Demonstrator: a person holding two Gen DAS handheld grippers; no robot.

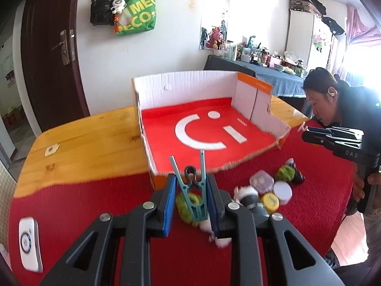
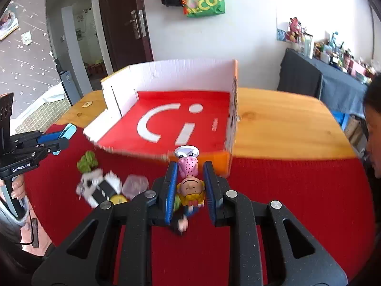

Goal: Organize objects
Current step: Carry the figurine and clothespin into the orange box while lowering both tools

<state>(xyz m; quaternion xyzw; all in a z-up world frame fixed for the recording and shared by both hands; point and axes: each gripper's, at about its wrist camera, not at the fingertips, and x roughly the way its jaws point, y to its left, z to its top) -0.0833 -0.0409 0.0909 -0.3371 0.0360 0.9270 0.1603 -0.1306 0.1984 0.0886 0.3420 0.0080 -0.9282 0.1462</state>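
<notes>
Two items lifted | left gripper fingers clamp a clothes peg | right gripper fingers clamp a doll | box empty | several items left, lower frame

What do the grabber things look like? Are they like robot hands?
Sort of! Each one, the left gripper and the right gripper, is a black frame with triangle cut-outs, silver round bolts and two flat blue finger pads. One has white "GenRobot.AI" lettering on its side.

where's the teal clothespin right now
The teal clothespin is clamped between the blue pads of the left hand-held gripper, lifted above the red cloth just in front of the open cardboard box.
</notes>
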